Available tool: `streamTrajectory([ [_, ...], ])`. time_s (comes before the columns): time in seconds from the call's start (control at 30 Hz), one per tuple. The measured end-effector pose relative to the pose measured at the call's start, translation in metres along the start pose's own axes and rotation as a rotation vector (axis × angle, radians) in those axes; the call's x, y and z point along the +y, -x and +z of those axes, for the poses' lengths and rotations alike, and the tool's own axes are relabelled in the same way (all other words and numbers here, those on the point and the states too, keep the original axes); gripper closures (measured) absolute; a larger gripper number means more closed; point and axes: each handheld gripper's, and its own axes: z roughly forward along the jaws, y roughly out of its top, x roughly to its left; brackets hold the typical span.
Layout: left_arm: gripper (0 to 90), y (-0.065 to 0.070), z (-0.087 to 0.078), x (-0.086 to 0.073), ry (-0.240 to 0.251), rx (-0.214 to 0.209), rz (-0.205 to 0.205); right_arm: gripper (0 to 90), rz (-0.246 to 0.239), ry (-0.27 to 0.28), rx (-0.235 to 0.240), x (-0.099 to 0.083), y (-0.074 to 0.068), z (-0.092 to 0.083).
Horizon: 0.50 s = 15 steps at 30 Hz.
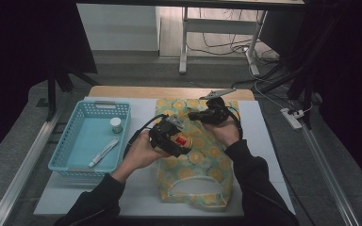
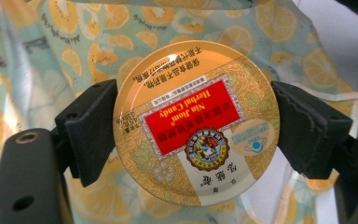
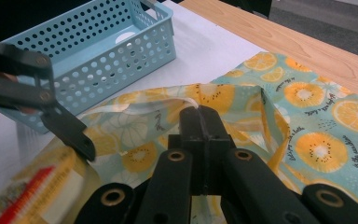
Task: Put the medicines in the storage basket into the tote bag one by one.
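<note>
Herbal candy tin (image 2: 196, 123), round and gold with a red label, is clamped by its rim in the left gripper (image 1: 172, 136) above the orange-print bag (image 1: 202, 165), whose edge is pinched in the closed right gripper (image 3: 200, 116) beside the blue basket (image 1: 66, 155).

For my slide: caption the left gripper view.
Left hand-held gripper clamps a round herbal candy tin above the orange-print bag.

Blue basket (image 1: 122, 123) at table's left w/ small jar (image 1: 116, 125), pen-like stick (image 1: 103, 152) (inside).
</note>
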Motion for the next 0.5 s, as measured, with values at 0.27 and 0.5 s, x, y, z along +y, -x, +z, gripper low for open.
streamTrajectory([
  [0.27,20.1,-0.001,0.023,0.005,-0.016,0.027,0.006,90.0,0.002,-0.008,-0.005,-0.001,0.002,0.004],
  [0.5,20.1,-0.007,0.043,0.004,-0.015,0.046,-0.006,90.0,0.001,-0.012,-0.015,-0.004,0.006,0.006],
])
